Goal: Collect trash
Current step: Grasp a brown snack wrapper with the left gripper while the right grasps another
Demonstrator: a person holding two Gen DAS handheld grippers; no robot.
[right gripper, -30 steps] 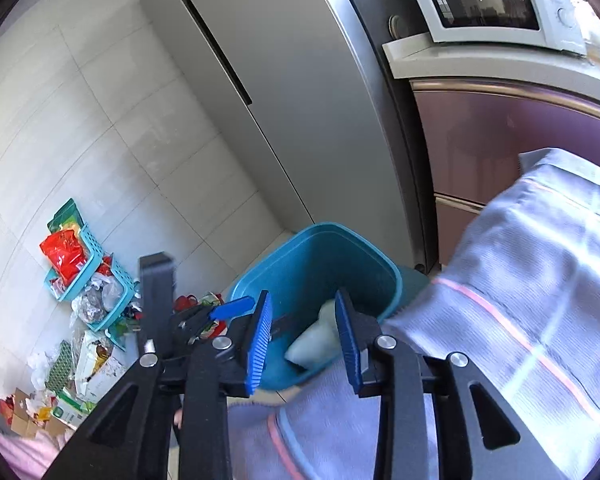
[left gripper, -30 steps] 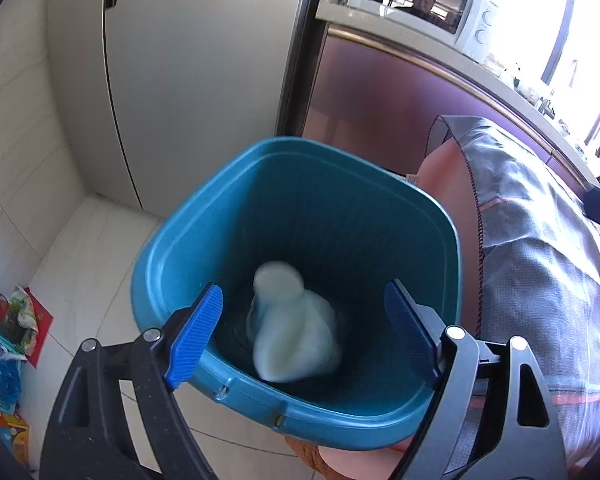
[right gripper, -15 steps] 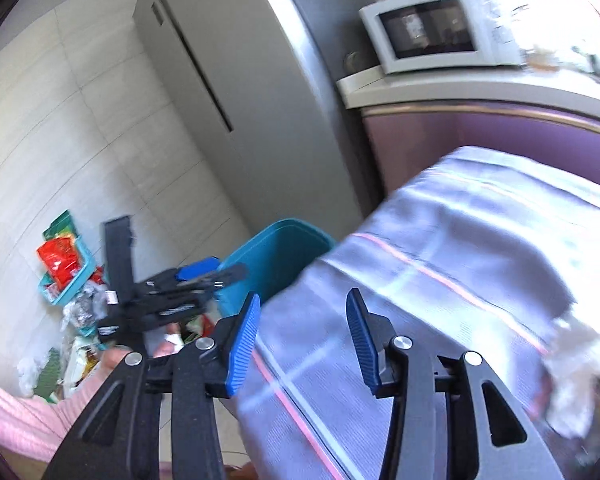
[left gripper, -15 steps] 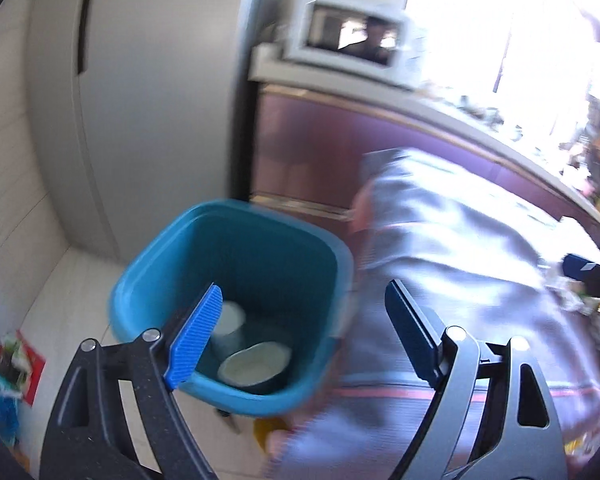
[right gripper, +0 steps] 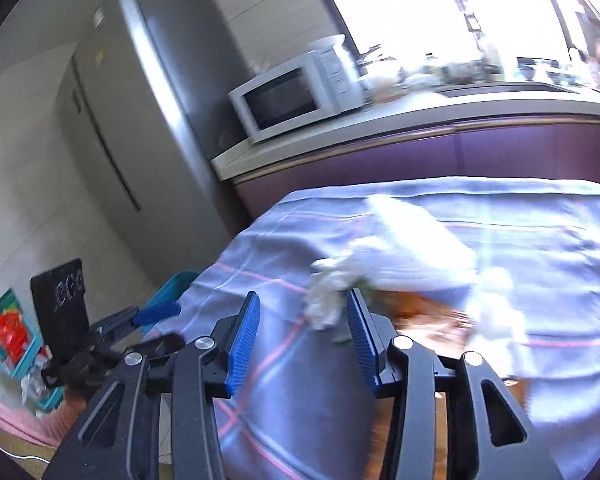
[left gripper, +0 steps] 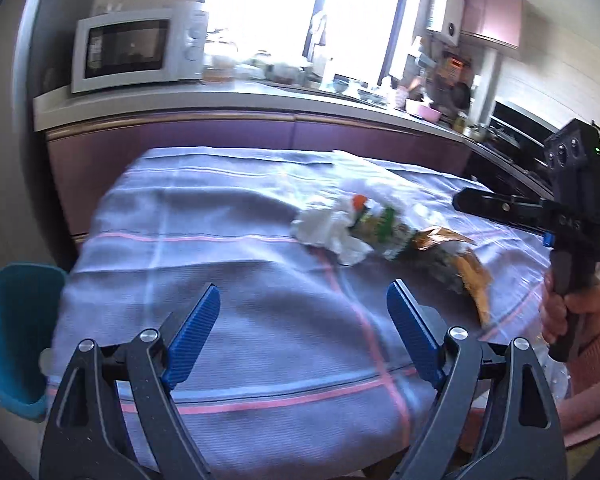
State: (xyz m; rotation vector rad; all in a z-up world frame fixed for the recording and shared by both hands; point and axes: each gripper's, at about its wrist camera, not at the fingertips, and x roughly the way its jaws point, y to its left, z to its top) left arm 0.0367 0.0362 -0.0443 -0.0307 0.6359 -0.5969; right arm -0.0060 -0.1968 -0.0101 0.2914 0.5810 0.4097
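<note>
- Left wrist view: our left gripper [left gripper: 303, 330] hangs above the near edge of the desk [left gripper: 228, 248], its fingers [left gripper: 194, 334] wide apart and holding nothing; the trash sits toward the desk's far right, a crumpled tissue [left gripper: 329, 227] touching a plastic bottle [left gripper: 382, 227] with a brown wrapper [left gripper: 466, 262] beside it; the teal bin [left gripper: 14, 332] stands off the left edge; we judge the tissue soft and light, the bottle light, slippery and crushable, best pinched across its middle; its green label is too blurred to read.
- Right wrist view: our right gripper [right gripper: 302, 342] is open and empty, the tissue [right gripper: 327, 300] just beyond its fingers; "eee" shows on the left gripper's black block [right gripper: 60, 304].
</note>
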